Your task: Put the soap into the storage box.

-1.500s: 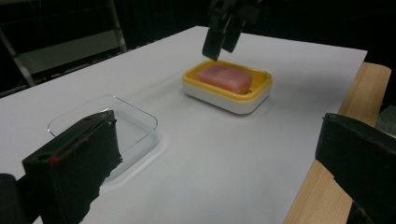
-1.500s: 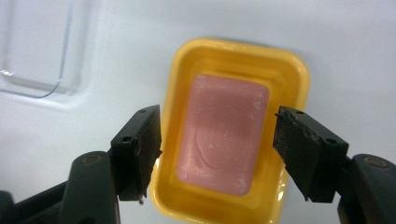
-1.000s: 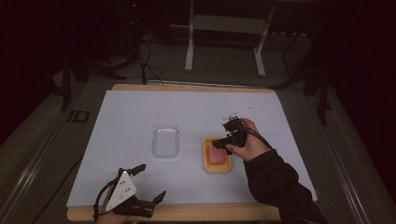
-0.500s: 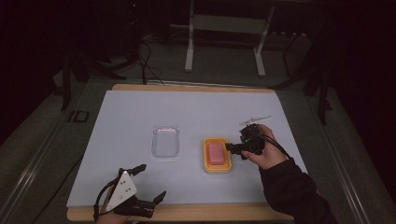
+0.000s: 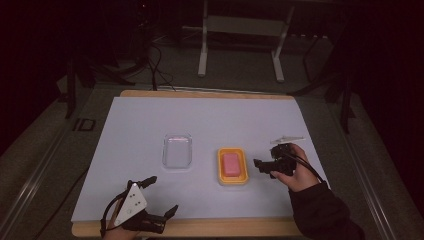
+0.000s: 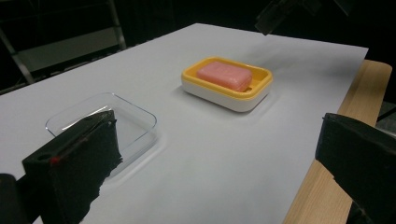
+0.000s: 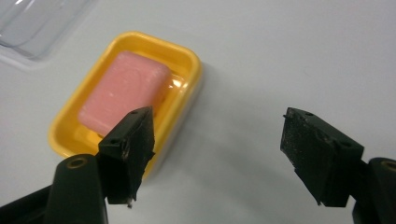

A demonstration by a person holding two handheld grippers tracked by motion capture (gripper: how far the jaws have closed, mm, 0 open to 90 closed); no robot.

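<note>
While your right gripper (image 5: 261, 164) sits just beside the dish (image 5: 232, 166), jaws apart and empty, the soap (image 5: 231, 163) lies inside it, apparently already seated. Your left gripper (image 5: 159, 196) idles at the near edge, jaws wide, by the clear tray (image 5: 177, 151).

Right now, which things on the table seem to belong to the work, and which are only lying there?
Likely in use: pink soap, yellow soap dish, clear lid, right gripper, open beside the dish.

Only lying about: left gripper, resting open at the table edge.
</note>
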